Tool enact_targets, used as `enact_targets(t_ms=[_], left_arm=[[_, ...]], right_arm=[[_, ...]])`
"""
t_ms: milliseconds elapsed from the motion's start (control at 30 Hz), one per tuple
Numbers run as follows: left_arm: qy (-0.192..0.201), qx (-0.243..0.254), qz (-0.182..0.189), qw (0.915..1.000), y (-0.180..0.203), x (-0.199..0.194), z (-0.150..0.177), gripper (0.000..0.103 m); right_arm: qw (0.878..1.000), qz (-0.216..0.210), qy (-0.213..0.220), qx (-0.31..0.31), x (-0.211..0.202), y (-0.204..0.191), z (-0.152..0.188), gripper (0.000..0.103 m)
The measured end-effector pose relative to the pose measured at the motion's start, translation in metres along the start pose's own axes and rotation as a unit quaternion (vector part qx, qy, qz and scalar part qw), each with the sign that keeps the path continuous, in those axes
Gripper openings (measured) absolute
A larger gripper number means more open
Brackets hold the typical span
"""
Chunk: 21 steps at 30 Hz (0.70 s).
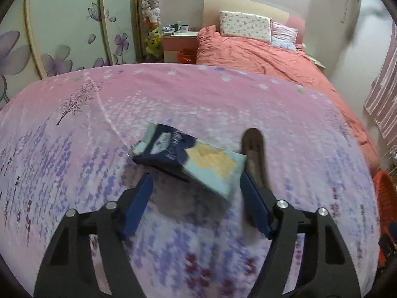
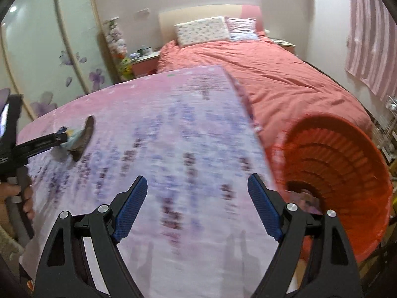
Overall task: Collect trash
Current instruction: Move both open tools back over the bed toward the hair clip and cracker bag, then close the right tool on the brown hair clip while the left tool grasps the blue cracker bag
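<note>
The lavender-print cloth (image 1: 198,94) covers a broad flat surface whose far edge runs in front of the coral bed (image 1: 273,57) and whose right edge drops beside an orange ribbed basket (image 2: 347,154), lying on its side with its mouth toward the camera. Most of the cloth is bare. The left gripper (image 1: 196,181) stands open, its blue pads on either side of the near end of a carton (image 1: 188,156); whether the right pad touches the carton cannot be told. The carton is a dark blue and pale teal box with a yellow patch, lying tilted on the cloth beside a brown flat strip (image 1: 253,154). The right gripper (image 2: 197,183) hangs wide open over bare cloth, holding nothing
</note>
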State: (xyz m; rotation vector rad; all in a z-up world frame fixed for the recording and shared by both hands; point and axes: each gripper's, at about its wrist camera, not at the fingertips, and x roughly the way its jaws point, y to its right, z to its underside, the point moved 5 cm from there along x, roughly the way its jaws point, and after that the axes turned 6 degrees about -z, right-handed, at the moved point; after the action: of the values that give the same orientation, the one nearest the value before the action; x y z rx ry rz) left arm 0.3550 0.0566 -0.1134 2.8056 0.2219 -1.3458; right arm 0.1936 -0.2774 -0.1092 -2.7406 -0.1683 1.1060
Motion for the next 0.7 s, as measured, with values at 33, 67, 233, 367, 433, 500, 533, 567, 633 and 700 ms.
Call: enact_targets(t_ms=[33, 67, 233, 367, 433, 500, 533, 567, 633, 700], left_arm=[[-0.004, 0.002, -0.003, 1.0000, -0.003, 0.004, 0.000, 0.068], [-0.006, 0.003, -0.003, 1.0000, -0.005, 0.006, 0.001, 0.068], [0.002, 0.009, -0.011, 0.9999, -0.035, 0.004, 0.003, 0.067], [0.001, 0.021, -0.005, 0.9998, -0.064, 0.000, 0.007, 0.067], [0.003, 0.018, 0.011, 0.9998, -0.075, -0.005, 0.010, 0.071], [0.009, 0.007, 0.024, 0.9997, -0.085, -0.012, 0.011, 0.079], [0.013, 0.002, 0.029, 0.9995, -0.088, -0.014, 0.009, 0.082], [0.016, -0.004, 0.035, 0.9993, -0.091, -0.017, 0.009, 0.082], [0.022, -0.010, 0.043, 0.9988, -0.093, -0.021, 0.007, 0.085], [0.025, -0.017, 0.049, 0.9984, -0.094, -0.024, 0.005, 0.086]], right_arm=[[1.000, -0.005, -0.002, -0.007, 0.003, -0.011, -0.001, 0.083], [1.000, -0.010, -0.004, -0.015, 0.007, -0.021, -0.002, 0.083], [0.998, -0.036, -0.016, -0.046, 0.027, -0.066, -0.005, 0.083], [0.995, -0.068, -0.027, -0.064, 0.047, -0.106, -0.007, 0.082], [0.994, -0.084, -0.032, -0.067, 0.058, -0.124, -0.009, 0.082], [0.992, -0.099, -0.040, -0.067, 0.073, -0.144, -0.014, 0.081], [0.992, -0.102, -0.044, -0.065, 0.079, -0.150, -0.017, 0.080], [0.991, -0.105, -0.049, -0.064, 0.086, -0.155, -0.018, 0.077], [0.991, -0.103, -0.061, -0.064, 0.101, -0.166, -0.023, 0.072], [0.991, -0.093, -0.065, -0.068, 0.111, -0.171, -0.027, 0.064]])
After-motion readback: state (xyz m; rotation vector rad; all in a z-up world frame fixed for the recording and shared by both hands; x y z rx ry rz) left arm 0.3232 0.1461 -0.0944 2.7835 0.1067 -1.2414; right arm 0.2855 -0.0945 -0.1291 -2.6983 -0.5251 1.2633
